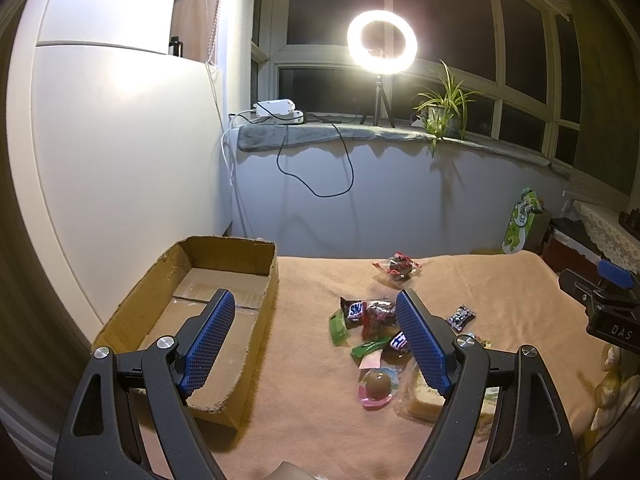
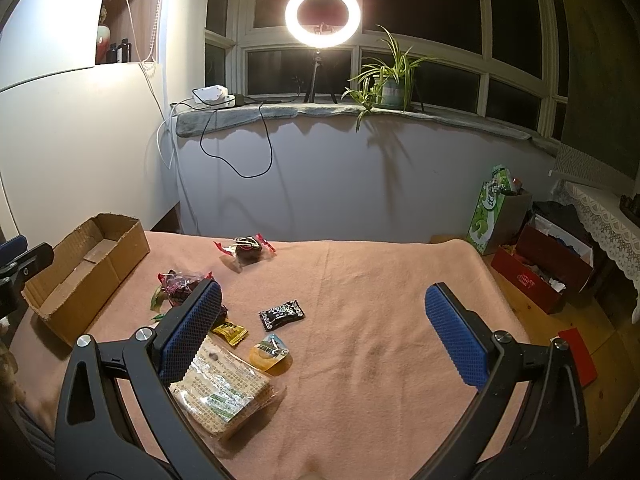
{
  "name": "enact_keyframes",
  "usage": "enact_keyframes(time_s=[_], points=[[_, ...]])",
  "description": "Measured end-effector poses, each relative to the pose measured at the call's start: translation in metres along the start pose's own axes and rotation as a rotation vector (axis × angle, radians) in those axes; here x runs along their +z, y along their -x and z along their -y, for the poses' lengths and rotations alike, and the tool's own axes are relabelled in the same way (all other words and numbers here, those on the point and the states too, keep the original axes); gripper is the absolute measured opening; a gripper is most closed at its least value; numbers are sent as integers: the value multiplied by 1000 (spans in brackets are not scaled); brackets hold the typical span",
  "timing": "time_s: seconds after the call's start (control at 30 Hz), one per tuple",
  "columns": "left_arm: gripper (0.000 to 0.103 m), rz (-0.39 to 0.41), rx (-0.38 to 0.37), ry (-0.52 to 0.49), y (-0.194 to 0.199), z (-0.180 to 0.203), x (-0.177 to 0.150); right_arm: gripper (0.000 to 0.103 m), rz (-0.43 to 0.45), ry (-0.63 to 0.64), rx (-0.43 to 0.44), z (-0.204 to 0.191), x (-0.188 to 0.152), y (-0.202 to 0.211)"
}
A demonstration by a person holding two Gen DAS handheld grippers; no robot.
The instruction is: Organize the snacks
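Our left claw (image 1: 316, 344) hangs wide open and empty, our right claw (image 2: 326, 332) gaping too. Just under the right claw's left finger lies the cracker pack (image 2: 224, 392); ahead of it, the jelly cup (image 2: 271, 354) and black candy (image 2: 282, 314). Between the left claw's fingers sits the snack pile (image 1: 370, 324), the cardboard box (image 1: 224, 304) behind its left finger on the peach-covered counter (image 2: 380, 280).

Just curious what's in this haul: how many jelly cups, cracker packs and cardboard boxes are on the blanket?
Small round plastic jelly cups: 2, one pink, one yellow
Clear-wrapped square cracker pack: 1
Open brown cardboard box: 1
Total: 4
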State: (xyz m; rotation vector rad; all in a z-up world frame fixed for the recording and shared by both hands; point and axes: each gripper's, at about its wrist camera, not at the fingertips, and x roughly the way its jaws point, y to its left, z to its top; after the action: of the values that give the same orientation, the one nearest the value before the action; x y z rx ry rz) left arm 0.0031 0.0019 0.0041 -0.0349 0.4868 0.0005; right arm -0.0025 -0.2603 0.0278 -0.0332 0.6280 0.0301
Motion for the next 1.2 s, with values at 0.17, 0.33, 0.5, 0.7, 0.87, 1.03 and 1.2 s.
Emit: enact_keyframes(time_s=[0.17,0.33,0.5,0.7,0.87,1.03,1.2], points=[[83,1,-2,-2,1,2,1,103,0,-1,1,0,0,0],[83,1,-2,-2,1,2,1,103,-2,1,1,-1,0,0],[83,2,-2,-1,1,2,0,103,-2,-2,2,-1,0,0],[83,2,-2,-1,1,3,2,103,0,1,2,-1,0,0],[83,1,-1,0,1,4,2,103,-3,-1,4,-1,0,0],[83,1,-1,0,1,4,2,103,-9,-1,6,-2,1,0],[83,-1,-5,1,0,4,1,103,-8,0,7,-7,-1,1]])
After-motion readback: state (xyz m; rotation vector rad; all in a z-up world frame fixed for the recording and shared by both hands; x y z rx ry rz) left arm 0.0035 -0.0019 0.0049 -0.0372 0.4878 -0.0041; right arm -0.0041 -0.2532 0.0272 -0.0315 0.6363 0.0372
